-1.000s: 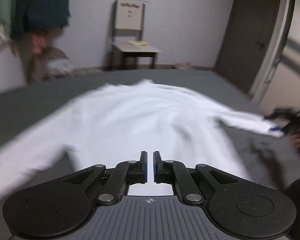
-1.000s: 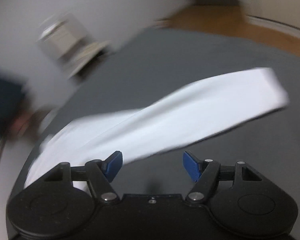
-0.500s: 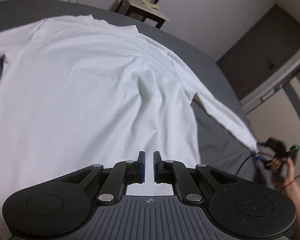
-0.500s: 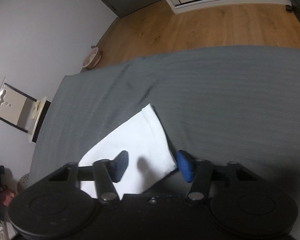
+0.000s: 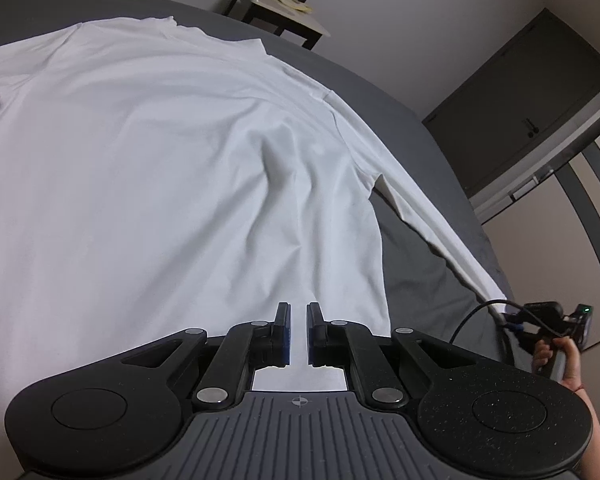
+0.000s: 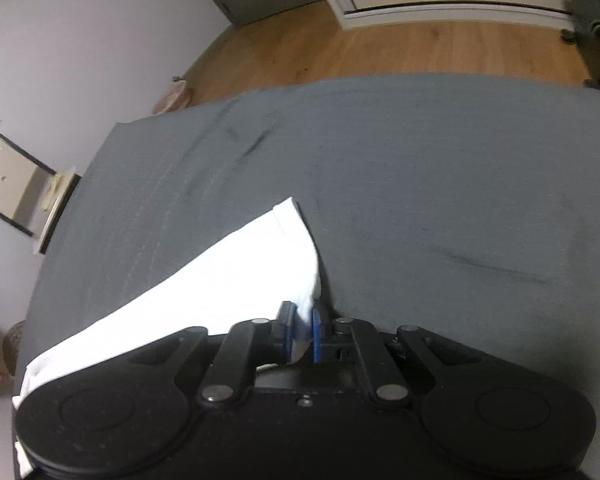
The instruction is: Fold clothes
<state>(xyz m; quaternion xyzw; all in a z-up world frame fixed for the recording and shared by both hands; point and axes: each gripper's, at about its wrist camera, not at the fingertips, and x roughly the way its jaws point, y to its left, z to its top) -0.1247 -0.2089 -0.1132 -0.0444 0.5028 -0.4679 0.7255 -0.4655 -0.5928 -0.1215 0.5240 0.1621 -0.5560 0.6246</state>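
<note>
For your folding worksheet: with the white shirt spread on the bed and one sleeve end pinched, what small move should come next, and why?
Probably the right gripper should carry the sleeve cuff inward over the white shirt. Its jaws pinch the cuff, and the sleeve lies stretched out past the shirt's side on the grey bed.

bedroom: grey bed (image 6: 380, 160), wooden floor (image 6: 340, 52)

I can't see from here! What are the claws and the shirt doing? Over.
Right claw shut on sleeve cuff. Left claw nearly shut, empty, over white long-sleeved cotton shirt, spread flat. Nothing in the way.
</note>
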